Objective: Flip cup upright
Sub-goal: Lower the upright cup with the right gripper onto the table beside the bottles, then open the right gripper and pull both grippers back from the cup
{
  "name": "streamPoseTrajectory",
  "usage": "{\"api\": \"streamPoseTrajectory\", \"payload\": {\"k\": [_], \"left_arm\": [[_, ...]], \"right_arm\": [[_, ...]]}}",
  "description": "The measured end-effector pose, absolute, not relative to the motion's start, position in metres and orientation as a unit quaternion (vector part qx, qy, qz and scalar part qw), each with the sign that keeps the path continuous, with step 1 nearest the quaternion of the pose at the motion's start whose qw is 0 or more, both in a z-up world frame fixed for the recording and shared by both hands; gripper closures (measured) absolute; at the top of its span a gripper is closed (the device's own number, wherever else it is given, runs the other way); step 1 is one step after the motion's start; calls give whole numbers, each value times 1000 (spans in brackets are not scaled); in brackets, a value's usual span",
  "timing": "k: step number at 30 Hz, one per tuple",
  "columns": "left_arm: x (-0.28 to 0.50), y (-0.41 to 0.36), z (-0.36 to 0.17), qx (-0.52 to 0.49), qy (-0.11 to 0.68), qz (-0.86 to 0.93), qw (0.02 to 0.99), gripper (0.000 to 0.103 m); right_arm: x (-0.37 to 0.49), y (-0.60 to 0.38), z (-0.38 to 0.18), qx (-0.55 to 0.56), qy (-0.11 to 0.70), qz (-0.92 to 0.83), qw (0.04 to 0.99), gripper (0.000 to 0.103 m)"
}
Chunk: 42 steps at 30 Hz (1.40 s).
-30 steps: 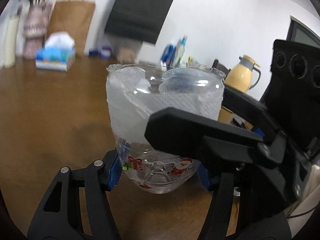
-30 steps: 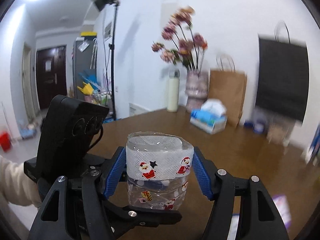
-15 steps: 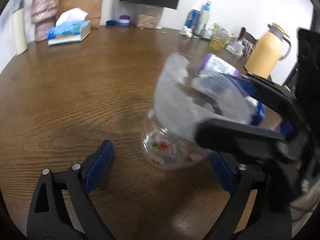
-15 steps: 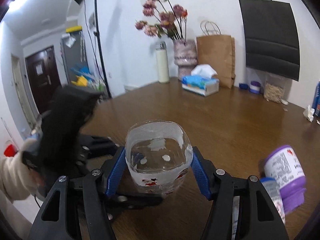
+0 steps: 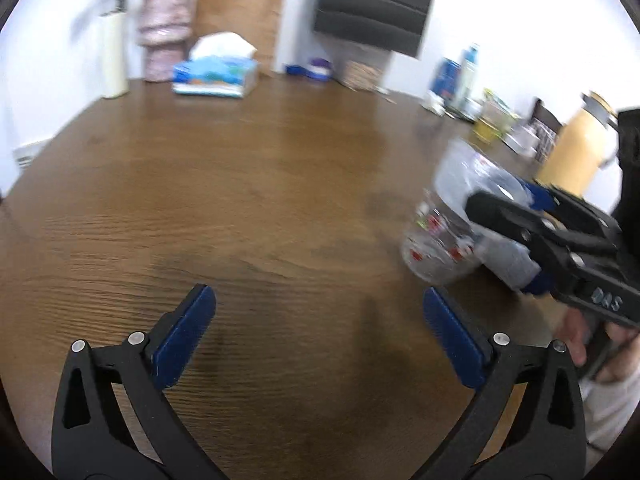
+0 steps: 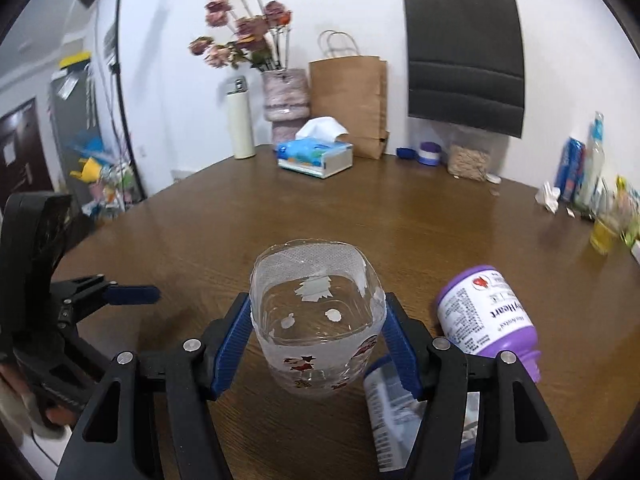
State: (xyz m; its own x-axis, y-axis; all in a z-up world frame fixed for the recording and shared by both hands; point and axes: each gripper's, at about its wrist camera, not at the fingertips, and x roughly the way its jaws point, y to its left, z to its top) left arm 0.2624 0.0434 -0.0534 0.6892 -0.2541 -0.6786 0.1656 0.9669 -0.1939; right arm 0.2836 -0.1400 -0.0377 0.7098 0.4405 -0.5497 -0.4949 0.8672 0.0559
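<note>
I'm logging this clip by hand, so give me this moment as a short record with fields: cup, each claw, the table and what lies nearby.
cup: clear plastic cup with Santa stickers, opening up
right claw: shut on the cup's sides
left claw: open, holding nothing, left of the cup
surface: brown wooden table
nearby: purple-capped white bottle lying on its side right of the cup
far edge: blue tissue box

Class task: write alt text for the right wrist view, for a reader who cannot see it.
The right gripper clamps a clear plastic cup with Santa stickers, mouth up, over a brown wooden table. A purple-capped bottle lies to its right; the open left gripper is at the left.
</note>
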Motion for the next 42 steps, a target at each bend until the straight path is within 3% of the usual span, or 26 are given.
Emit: {"api": "streamPoseTrajectory", "payload": {"k": [3,18,30,42], "left_arm": [[259,40,-49,-60,368,-106,922,0],[184,22,-8,-41,299,-71,951,0],[148,12,14,-37,254,-64,964,0],[24,8,-4,-12,121,-30,992,0]], "right_arm": [[278,-144,-33,-28,280,269,921,18],[224,-230,-7,17,271,183,945,18],[181,-242,-9,-1,269,156,950,18],[39,-244,-37,-19,179,156,971,18]]}}
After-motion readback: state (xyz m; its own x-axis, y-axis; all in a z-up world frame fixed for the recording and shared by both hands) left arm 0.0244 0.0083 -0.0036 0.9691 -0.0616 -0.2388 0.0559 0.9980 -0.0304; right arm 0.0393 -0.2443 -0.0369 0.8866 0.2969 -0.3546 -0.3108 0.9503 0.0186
